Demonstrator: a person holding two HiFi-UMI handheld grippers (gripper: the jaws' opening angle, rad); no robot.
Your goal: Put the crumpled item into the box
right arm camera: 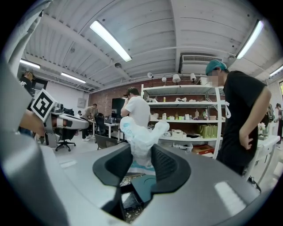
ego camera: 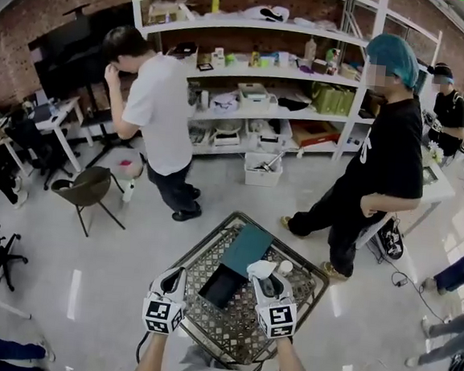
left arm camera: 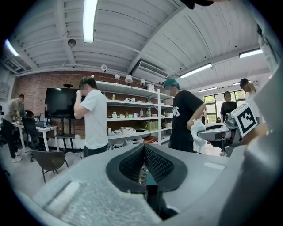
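The right tool (right arm camera: 141,152) is clamped on the crumpled white item (right arm camera: 138,132), just right of the open dark box (ego camera: 223,285) on the tabletop (ego camera: 231,330). The left tool (left arm camera: 144,152), closed and empty, sits left of the box.

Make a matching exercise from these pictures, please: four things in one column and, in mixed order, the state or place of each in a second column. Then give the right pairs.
Things
1. crumpled white item
2. box
3. left gripper
4. dark chair

States or places
A. jaws together, nothing between them
B. stands on the floor, away from the table
C. pinched between the jaws of the right gripper
D. lies open on the table

Right pairs: 1-C; 2-D; 3-A; 4-B
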